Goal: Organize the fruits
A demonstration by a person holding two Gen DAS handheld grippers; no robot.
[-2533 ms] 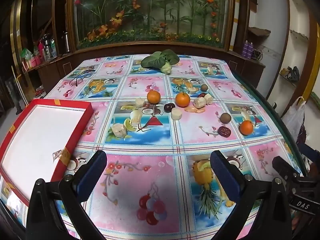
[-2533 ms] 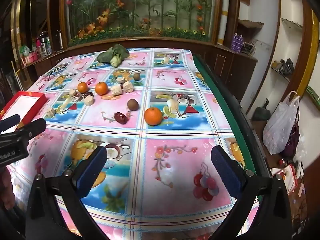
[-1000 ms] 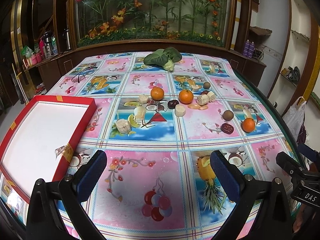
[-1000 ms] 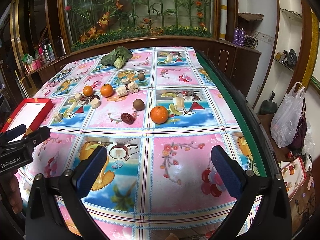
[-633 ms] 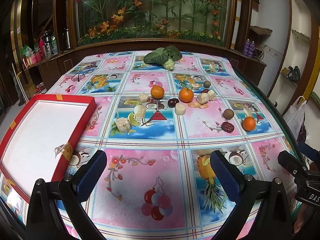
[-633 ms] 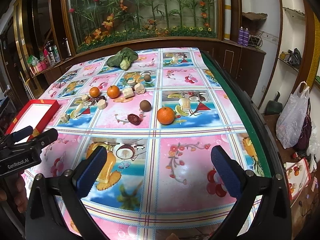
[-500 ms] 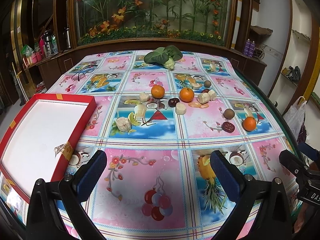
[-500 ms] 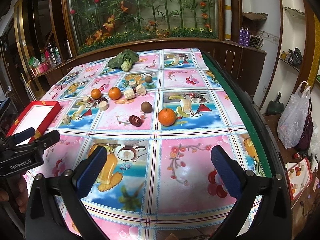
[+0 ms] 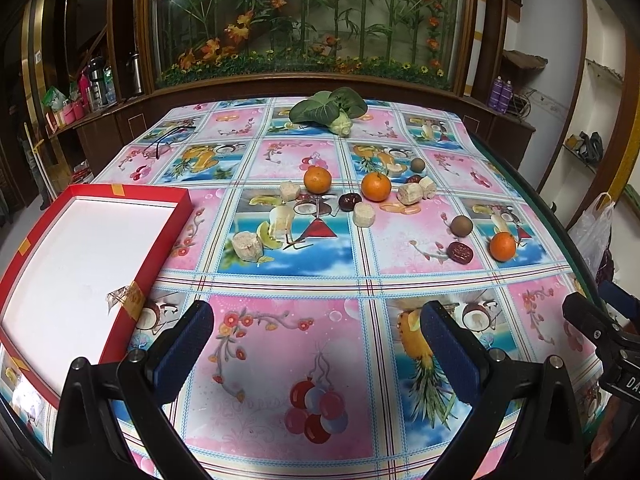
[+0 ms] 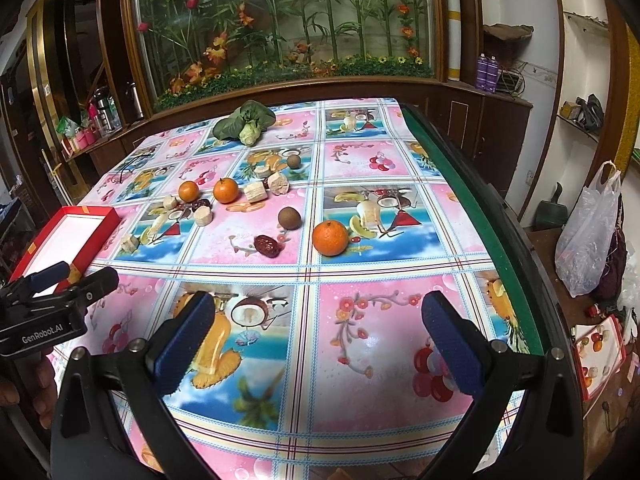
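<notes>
A tabletop (image 9: 280, 360) covered in a pink and blue fruit-print cloth fills both views. At its near left edge lies a red box lid (image 9: 168, 236) with a white inside, open side up, its long axis running from the near edge away toward the far end of the tabletop.

A leafy green vegetable (image 9: 328, 110) lies at the far end, leaves to the left, pale stem end to the right.

Loose fruit sits mid-tabletop, well apart from the box lid. Two oranges (image 9: 318, 179) stand side by side; a third orange (image 10: 330, 237) stands alone nearer the right edge. Beside that one lie a round brown fruit (image 10: 289, 218) and a dark red date (image 10: 267, 246), the date's long axis running left to right. Pale banana chunks (image 9: 247, 245) are scattered among them.

The left claw (image 9: 316, 348) hovers over the near tabletop, blue pads wide apart, holding and touching nothing. The right claw (image 10: 316, 344) hangs likewise, spread wide and empty.
</notes>
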